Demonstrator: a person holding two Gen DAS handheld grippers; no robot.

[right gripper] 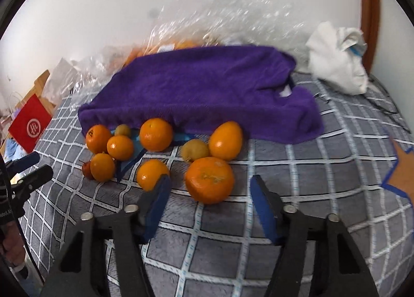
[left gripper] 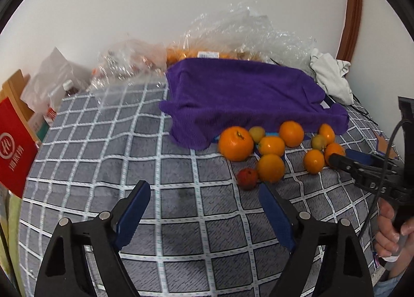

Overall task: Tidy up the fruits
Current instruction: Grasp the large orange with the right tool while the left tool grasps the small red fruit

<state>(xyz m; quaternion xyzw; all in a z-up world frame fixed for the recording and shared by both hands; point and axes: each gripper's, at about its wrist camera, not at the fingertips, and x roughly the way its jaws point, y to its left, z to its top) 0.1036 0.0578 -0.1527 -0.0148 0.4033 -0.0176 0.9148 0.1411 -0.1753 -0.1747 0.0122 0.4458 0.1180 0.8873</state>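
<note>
Several oranges lie on the grey checked blanket [left gripper: 181, 193] in front of a purple towel [left gripper: 240, 95]. In the left wrist view a big orange [left gripper: 236, 143] is leftmost, with a small red fruit [left gripper: 247, 178] in front and two small yellow-green fruits [left gripper: 256, 134] among them. My left gripper [left gripper: 204, 188] is open and empty, short of the red fruit. In the right wrist view my right gripper [right gripper: 210, 183] is open, its jaws either side of the nearest large orange [right gripper: 209, 180] without closing on it. The purple towel [right gripper: 207, 90] lies behind.
Crumpled clear plastic bags [left gripper: 233, 35] with more oranges sit against the wall behind the towel. A white cloth [left gripper: 331, 77] lies at the back right. A red paper bag [left gripper: 15, 147] and clutter stand at the left edge. The other gripper [left gripper: 341, 161] reaches in from the right.
</note>
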